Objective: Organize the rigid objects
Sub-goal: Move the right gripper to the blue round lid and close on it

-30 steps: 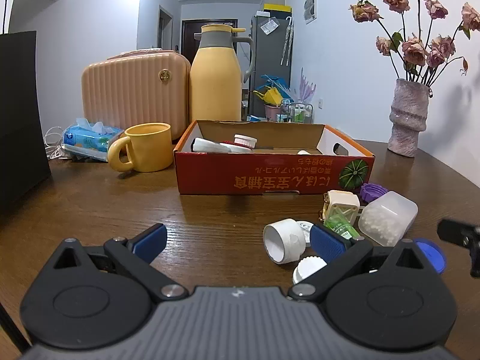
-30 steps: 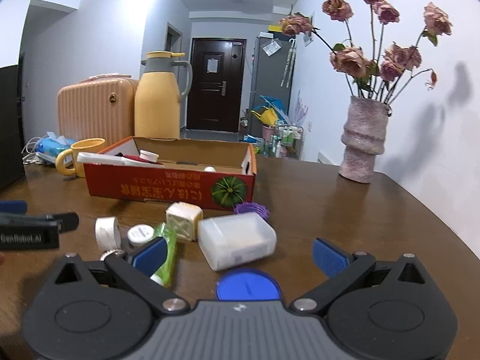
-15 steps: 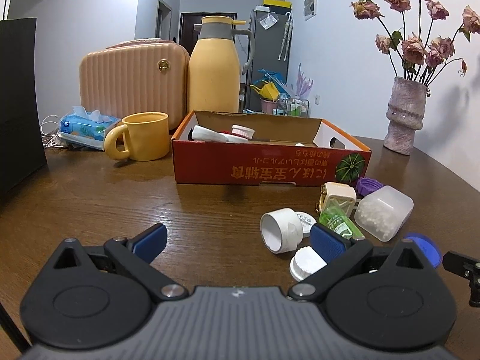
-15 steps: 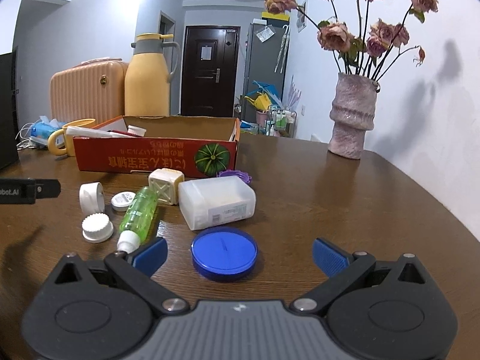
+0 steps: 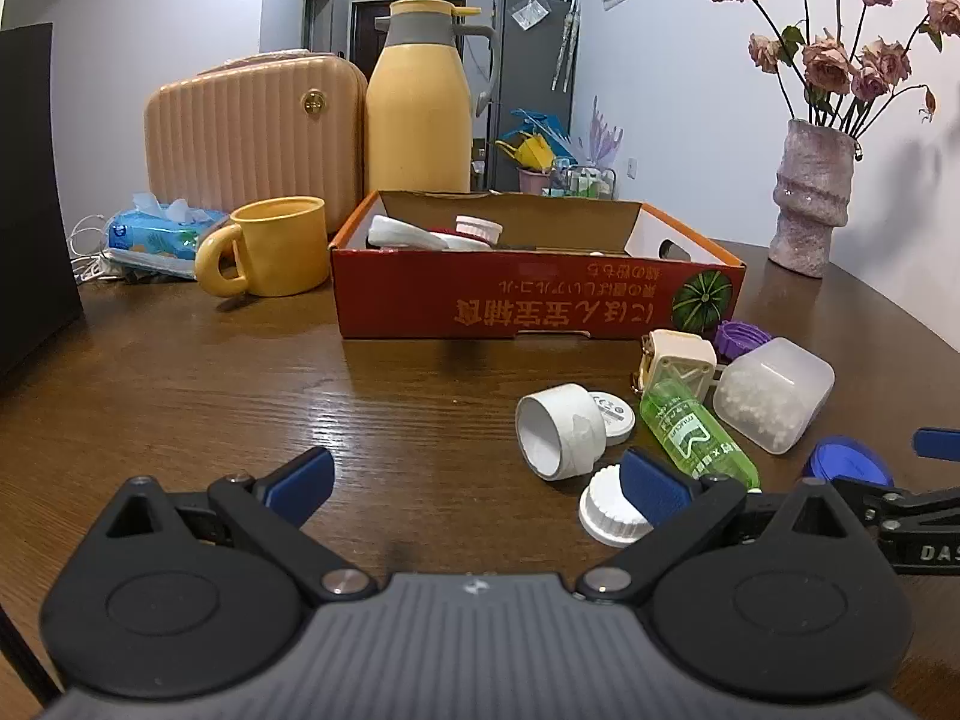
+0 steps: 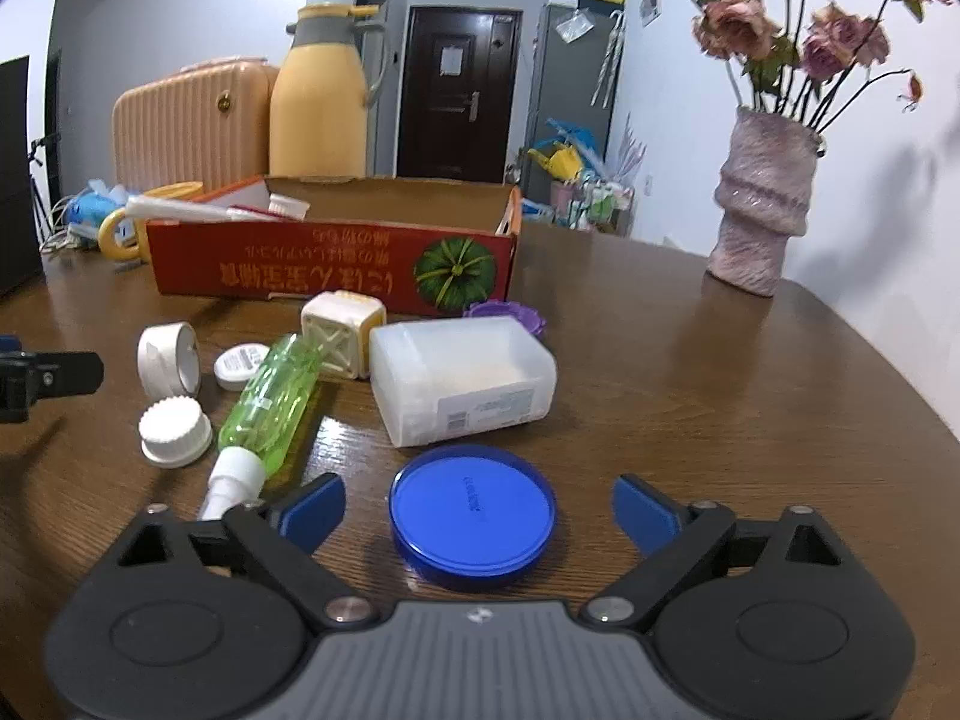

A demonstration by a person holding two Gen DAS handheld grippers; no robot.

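A red cardboard box [image 5: 540, 300] [image 6: 336, 276] sits mid-table and holds a few white items. Loose in front of it lie a white tape roll [image 5: 561, 438] [image 6: 168, 357], a white cap [image 5: 612, 507] [image 6: 174, 431], a small white lid [image 6: 240, 365], a green spray bottle [image 5: 696, 435] [image 6: 270, 402], a cream cube [image 5: 678, 360] [image 6: 342, 324], a clear plastic container [image 5: 774, 393] [image 6: 462, 381], a purple lid [image 5: 741, 339] and a blue lid [image 6: 471, 513] [image 5: 849, 462]. My right gripper [image 6: 477, 510] is open, its fingers either side of the blue lid. My left gripper [image 5: 477, 477] is open and empty, left of the white cap.
A yellow mug [image 5: 273, 246], tissue pack [image 5: 159, 234], beige case [image 5: 252, 138] and yellow thermos [image 5: 420, 102] stand behind the box. A vase of dried flowers [image 6: 762, 204] is at the right. A dark object [image 5: 30, 192] stands at the left edge.
My right gripper has moved forward and lower, so the blue lid now lies between its fingers. My left gripper has shifted slightly; the right gripper now shows at its right edge.
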